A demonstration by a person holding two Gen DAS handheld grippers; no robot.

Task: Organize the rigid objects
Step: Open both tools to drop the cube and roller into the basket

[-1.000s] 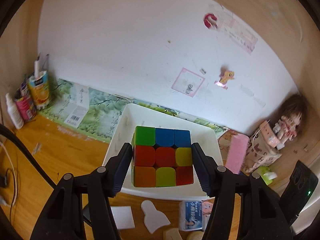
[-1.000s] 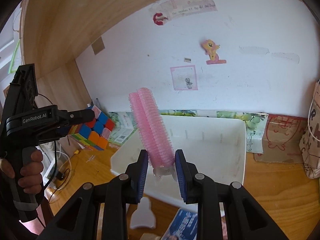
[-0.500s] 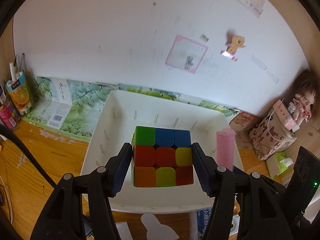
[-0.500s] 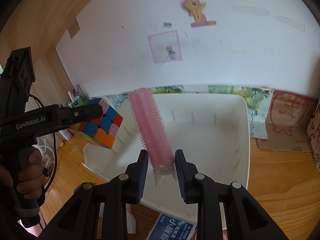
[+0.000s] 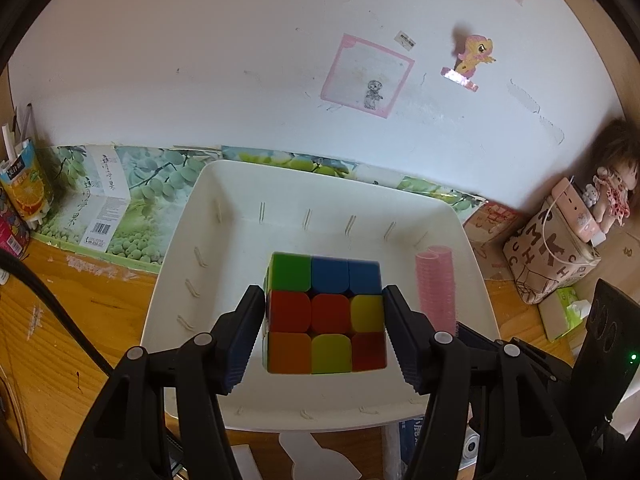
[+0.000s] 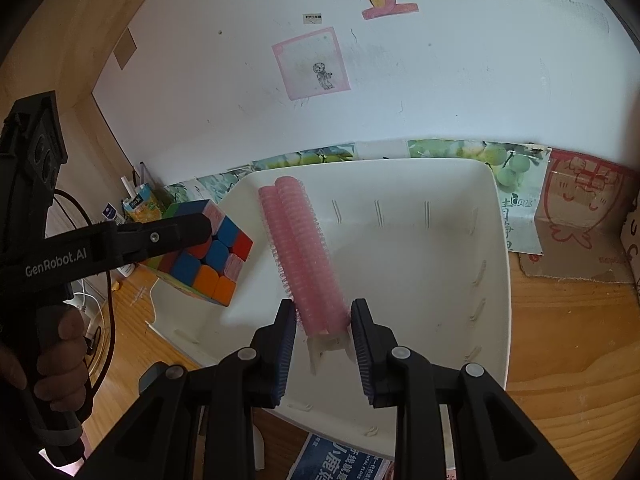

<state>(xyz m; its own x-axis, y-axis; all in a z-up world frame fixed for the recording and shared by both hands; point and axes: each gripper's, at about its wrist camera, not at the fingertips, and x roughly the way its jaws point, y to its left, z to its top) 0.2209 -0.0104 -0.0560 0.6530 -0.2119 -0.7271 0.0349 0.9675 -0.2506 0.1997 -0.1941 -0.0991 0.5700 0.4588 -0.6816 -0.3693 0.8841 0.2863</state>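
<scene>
My left gripper (image 5: 324, 296) is shut on a multicoloured puzzle cube (image 5: 328, 312) and holds it just above the floor of the white bin (image 5: 192, 264). The right wrist view shows the same cube (image 6: 208, 256) over the bin's left rim (image 6: 240, 184), with the left gripper (image 6: 192, 232) around it. My right gripper (image 6: 324, 312) grips the lower end of a pink hair roller (image 6: 300, 248) over the bin's middle. Its jaws are opening, and the pads still touch the roller. In the left wrist view the pink roller (image 5: 435, 288) stands right of the cube.
A juice carton (image 5: 28, 188) and a green fruit-print box (image 5: 100, 208) stand left of the bin against the wall. A patterned bag (image 5: 548, 256), a doll (image 5: 612, 184) and a tissue pack (image 5: 568, 312) are on the right. A hand (image 6: 60, 368) holds the left gripper's handle.
Both grippers have come down and forward over the white bin with the cube and the roller still in them. The right jaws stand slightly wider than before.
</scene>
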